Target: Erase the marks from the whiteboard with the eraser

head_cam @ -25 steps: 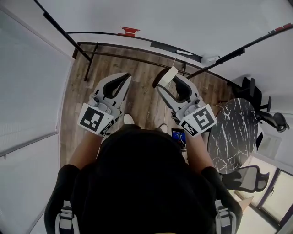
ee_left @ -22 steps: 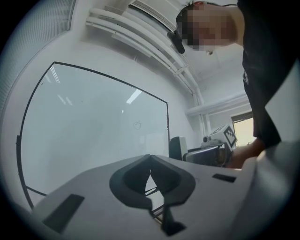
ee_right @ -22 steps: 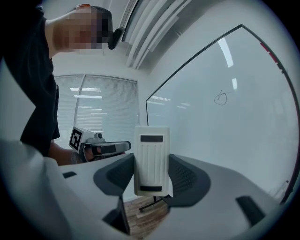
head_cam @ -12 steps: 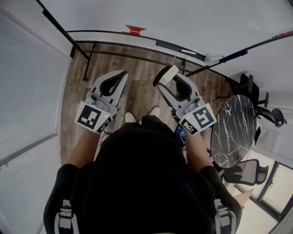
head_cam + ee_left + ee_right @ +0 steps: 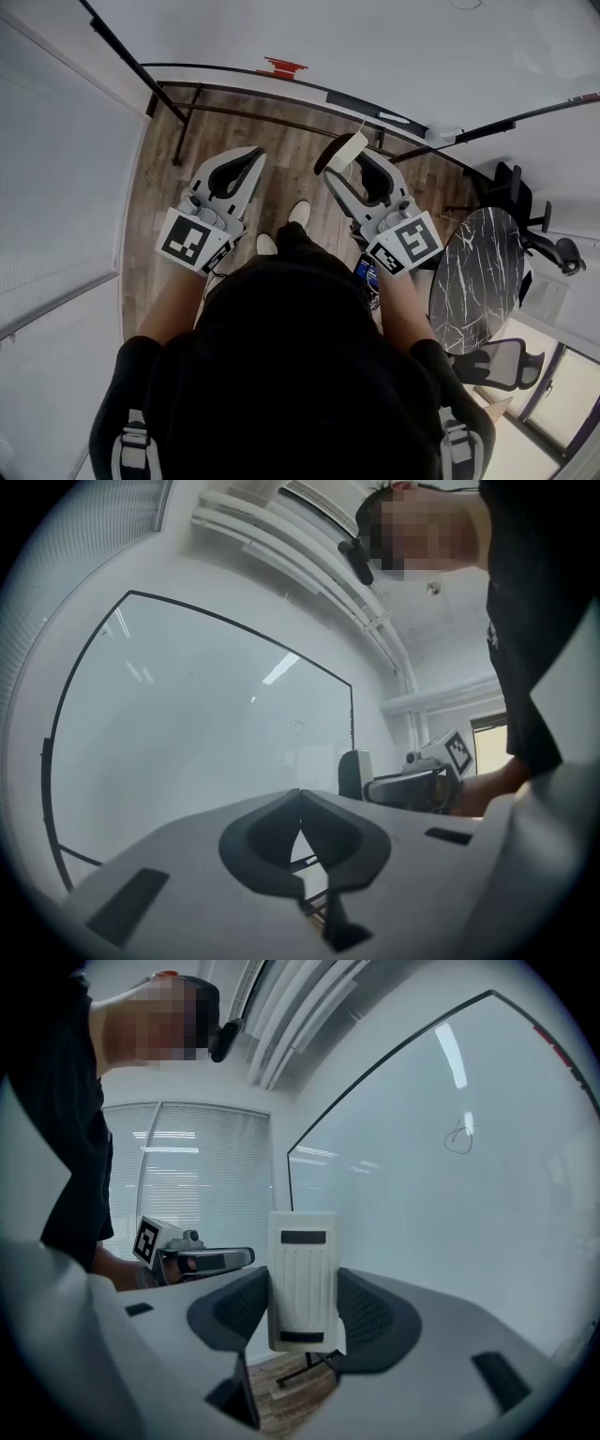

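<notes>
The right gripper is pinching the eraser by its two long sides, jaws closed snugly on it. The eraser is standing upright between them, ribbed back toward the camera, so its wiping face is probably pointing out at the whiteboard, ready to be pressed flat. It is hanging in the air short of the whiteboard, not touching it. The left gripper is carrying nothing, its jaws pressed together at the tips. It is hovering level with the right one, facing the whiteboard, seemingly just out of the way since wiping needs one tool.

Further off, one small looped mark is sitting on the whiteboard, high and to the right of the eraser in the right gripper view. Nothing is touching it, so the erasing is not yet done. The next move is likely a reach up and right toward that loop.

No brand or wording is showing. The eraser is bearing only two dark slots, and the grippers' cubes are bearing only black-and-white squares.
</notes>
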### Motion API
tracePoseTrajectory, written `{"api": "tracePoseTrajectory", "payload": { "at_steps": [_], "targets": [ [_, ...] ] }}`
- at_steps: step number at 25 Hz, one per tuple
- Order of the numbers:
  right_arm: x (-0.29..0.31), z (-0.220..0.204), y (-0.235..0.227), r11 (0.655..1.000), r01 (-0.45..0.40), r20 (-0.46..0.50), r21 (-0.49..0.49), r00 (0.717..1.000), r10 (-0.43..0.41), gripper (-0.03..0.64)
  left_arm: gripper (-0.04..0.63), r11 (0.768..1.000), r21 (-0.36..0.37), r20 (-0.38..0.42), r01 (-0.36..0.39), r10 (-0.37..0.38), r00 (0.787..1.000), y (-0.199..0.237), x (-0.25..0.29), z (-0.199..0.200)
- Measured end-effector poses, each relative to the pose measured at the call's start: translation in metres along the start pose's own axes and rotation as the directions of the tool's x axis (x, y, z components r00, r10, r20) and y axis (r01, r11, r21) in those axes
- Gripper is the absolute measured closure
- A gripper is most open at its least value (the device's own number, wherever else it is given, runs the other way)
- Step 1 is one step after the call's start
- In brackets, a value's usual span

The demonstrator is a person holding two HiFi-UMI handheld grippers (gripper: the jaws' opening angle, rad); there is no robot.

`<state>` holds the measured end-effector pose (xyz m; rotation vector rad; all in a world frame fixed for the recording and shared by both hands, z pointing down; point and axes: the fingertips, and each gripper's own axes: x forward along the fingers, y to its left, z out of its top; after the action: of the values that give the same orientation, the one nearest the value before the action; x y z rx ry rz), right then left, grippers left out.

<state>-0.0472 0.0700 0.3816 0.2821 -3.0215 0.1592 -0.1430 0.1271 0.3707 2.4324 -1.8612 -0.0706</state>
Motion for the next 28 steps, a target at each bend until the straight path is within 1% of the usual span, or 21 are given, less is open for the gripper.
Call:
{"api": "tracePoseTrajectory", "payload": {
  "at_steps": [5,16,24,28],
  "targets": [
    [0.019,0.006,-0.025,1.0,-0.006,0.011,-0.004,1.0,0.006,0.39,0.591,1.0,0.01,-0.002,-0.002,0.002,1.0,0.018,0.025,0.005],
    [0.039,0.029,-0.111,0.999,0.035,0.042,-0.011,0.999,-0.035,0.39,0.591,0.999,0.035,0.0,0.028,-0.028,1.0,0.044,0.108,0.025],
    [0.032,0.047,-0.171,0.998,0.065,0.087,-0.001,0.994,-0.065,0.39,0.591,0.996,0.066,-0.007,0.065,-0.064,0.998,0.045,0.176,0.037],
    [0.03,0.05,-0.195,0.997,0.076,0.099,0.008,0.992,-0.076,0.39,0.591,0.994,0.067,-0.021,0.084,-0.083,0.996,0.042,0.206,0.039]
  ]
}}
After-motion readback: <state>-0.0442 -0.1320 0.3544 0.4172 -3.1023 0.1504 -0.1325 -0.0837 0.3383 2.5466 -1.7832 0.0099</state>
